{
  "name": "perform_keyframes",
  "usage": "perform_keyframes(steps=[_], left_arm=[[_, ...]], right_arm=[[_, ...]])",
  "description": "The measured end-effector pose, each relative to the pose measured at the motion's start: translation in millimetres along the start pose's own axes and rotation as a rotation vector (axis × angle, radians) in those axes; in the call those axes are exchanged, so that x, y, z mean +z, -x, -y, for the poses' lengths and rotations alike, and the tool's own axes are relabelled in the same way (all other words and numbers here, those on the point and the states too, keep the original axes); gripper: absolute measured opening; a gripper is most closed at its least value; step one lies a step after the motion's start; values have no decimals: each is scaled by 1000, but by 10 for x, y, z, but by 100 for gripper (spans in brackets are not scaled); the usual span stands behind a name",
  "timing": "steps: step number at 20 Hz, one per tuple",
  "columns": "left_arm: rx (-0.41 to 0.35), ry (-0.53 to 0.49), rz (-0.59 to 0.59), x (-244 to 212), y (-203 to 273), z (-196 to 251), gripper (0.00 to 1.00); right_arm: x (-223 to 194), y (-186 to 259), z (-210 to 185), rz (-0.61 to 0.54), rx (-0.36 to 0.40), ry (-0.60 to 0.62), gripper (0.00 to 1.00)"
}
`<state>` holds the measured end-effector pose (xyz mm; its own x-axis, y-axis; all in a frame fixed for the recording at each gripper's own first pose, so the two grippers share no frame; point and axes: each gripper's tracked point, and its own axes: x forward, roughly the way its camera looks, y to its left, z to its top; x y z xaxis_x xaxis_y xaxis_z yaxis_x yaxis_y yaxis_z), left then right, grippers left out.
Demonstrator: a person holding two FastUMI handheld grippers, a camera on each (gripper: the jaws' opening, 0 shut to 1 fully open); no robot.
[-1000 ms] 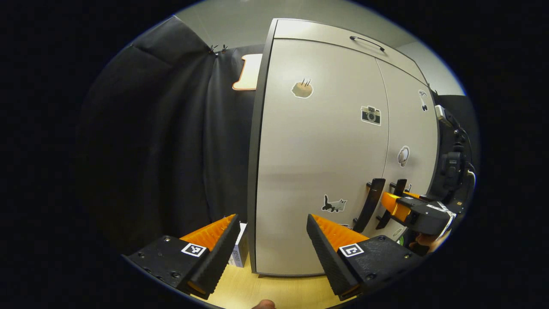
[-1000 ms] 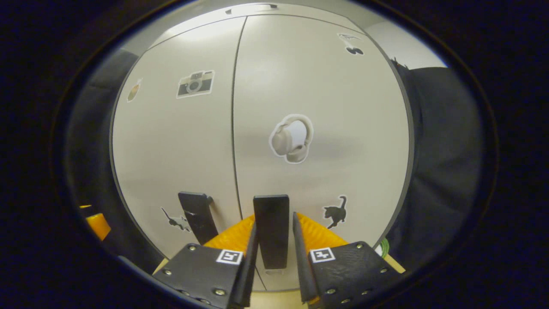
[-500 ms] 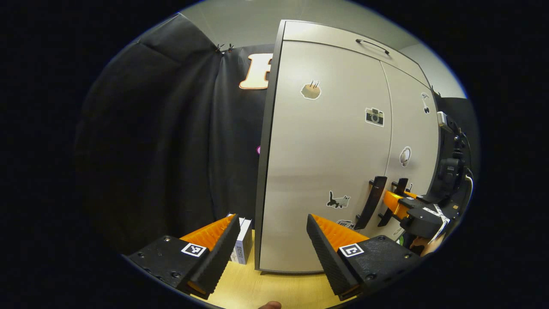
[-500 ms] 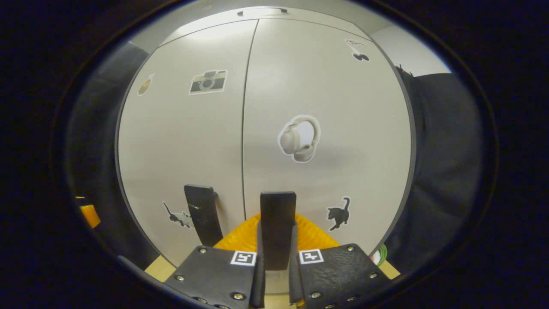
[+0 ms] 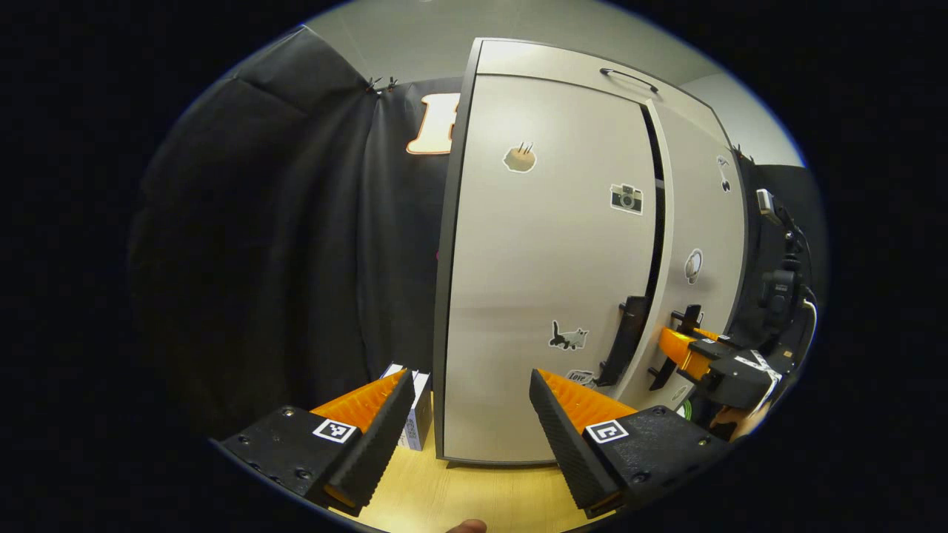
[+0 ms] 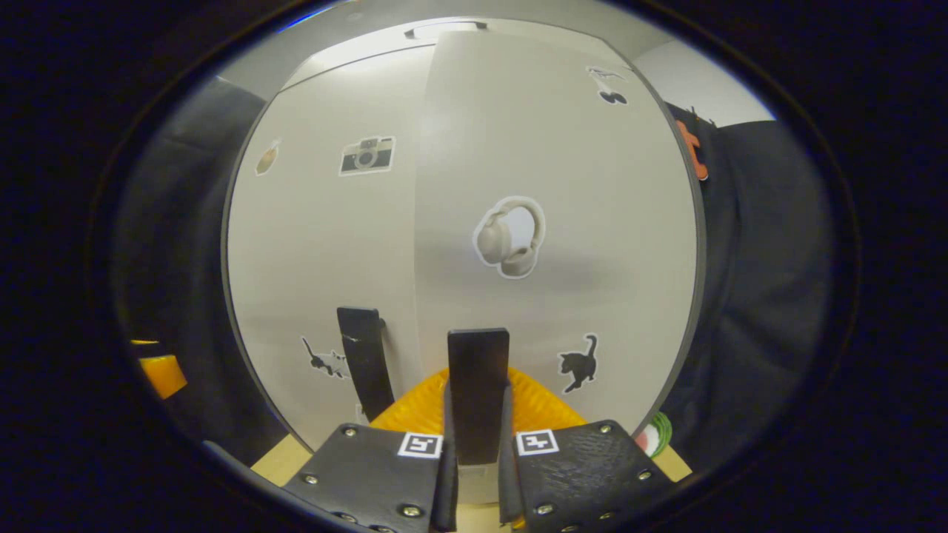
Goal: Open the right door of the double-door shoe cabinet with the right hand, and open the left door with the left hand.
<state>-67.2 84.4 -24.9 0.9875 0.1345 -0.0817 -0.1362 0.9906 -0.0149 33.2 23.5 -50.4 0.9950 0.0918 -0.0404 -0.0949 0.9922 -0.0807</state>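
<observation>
Right gripper view: right tongs (image 6: 476, 414) are clenching the right door handle (image 6: 478, 385), both fingers pressing on its dark upright bar. Right door (image 6: 563, 185) of the shoe cabinet (image 5: 474, 55) is standing slightly ajar, its inner edge lifted forward of the left door (image 6: 326, 244); left door handle (image 6: 364, 359) is hanging untouched beside it. Headphone sticker (image 6: 509, 237) and black cat sticker (image 6: 578, 363) are sitting on the right door; a camera sticker (image 6: 367, 154) is sitting on the left.

Left gripper view: left tongs (image 5: 468, 414) are hovering released, fingers wide apart and grasping nothing, near the cabinet's lower left corner above the wooden desk (image 5: 474, 496). A small box (image 5: 415, 414) is standing on the desk just beside the cabinet's side.
</observation>
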Motion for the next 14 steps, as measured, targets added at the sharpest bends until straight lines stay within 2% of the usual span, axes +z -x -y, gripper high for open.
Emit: perform_keyframes(steps=[1, 2, 5, 6, 14], left_arm=[[-2, -1, -1, 0, 21, 19, 97], [-4, -2, -1, -6, 44, 34, 96], [-16, -6, -4, -15, 108, 110, 97], [-20, -10, -4, -20, 132, 134, 97], [-58, -24, -8, -54, 293, 370, 97]], right_arm=[[5, 46, 17, 1, 6, 1, 22], [4, 34, 5, 2, 11, 1, 27], [-7, 119, 34, 3, 24, -2, 27], [-9, 152, 48, 4, 27, -1, 22], [-34, 504, 261, 11, 50, -7, 22]])
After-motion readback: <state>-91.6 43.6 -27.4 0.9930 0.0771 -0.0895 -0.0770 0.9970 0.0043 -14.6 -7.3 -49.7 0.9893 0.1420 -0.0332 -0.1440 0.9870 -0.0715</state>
